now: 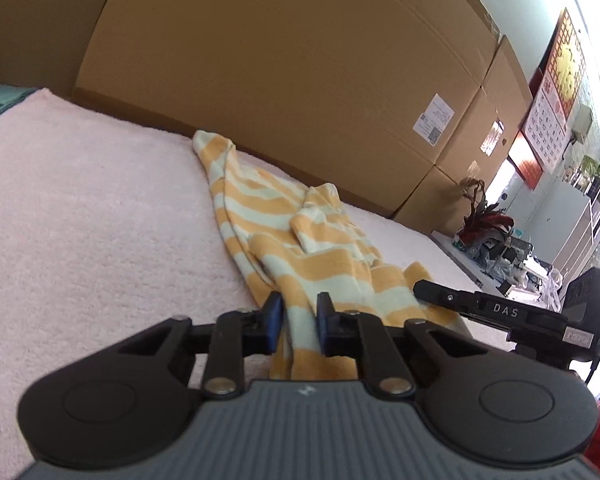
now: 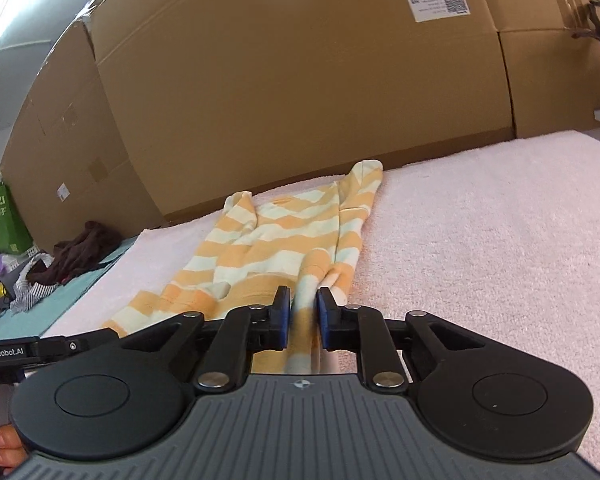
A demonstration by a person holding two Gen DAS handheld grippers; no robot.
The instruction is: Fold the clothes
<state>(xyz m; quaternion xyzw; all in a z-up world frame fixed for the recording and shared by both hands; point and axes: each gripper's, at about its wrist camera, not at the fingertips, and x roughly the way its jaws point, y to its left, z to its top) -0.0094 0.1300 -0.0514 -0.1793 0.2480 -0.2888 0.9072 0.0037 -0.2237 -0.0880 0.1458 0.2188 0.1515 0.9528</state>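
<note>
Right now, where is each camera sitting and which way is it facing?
Left wrist: on the left gripper, looking along its jaws closed on the striped garment toward cardboard boxes; the right gripper shows at right.
Right wrist: on the right gripper, jaws closed on the same garment's edge; a fingertip shows lower left.
Shared: the garment, pink towel and boxes.

Tall cardboard boxes behind pink blanket — daylit room.
</note>
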